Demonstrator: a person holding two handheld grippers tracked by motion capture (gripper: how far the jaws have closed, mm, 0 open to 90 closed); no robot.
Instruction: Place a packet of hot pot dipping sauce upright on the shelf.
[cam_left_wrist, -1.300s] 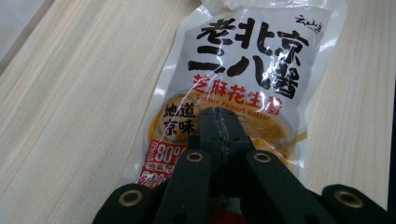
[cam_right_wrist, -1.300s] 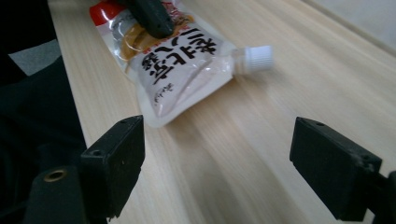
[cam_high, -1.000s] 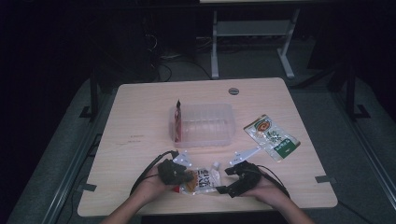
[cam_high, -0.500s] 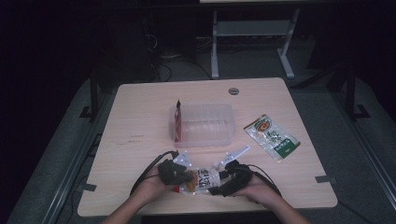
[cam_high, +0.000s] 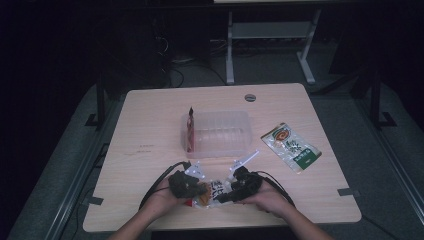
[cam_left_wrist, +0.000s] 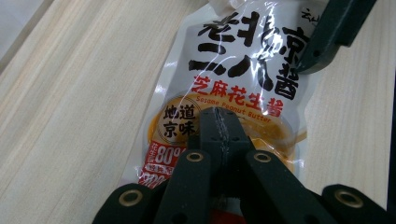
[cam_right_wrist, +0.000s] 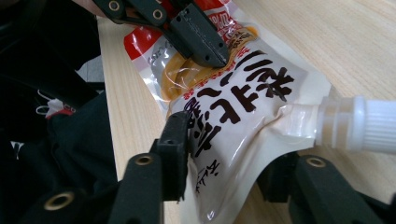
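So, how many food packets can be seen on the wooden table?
3: a white spouted sesame-butter pouch between both grippers at the near edge, a green-and-white flat packet at right, and a red packet standing inside the clear plastic box. More may be hidden.

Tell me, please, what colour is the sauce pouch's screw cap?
White; the screw cap shows best in the right gripper view.

Sauce pouch (cam_left_wrist: 243, 70): bottom corner hidden under the left gripper (cam_left_wrist: 219, 135), top cut off by the frame edge. In the right gripper view the pouch's cap (cam_right_wrist: 373, 125) runs off the right edge. High view: print on the green packet (cam_high: 291, 146) too small to read (the pouch's likewise).
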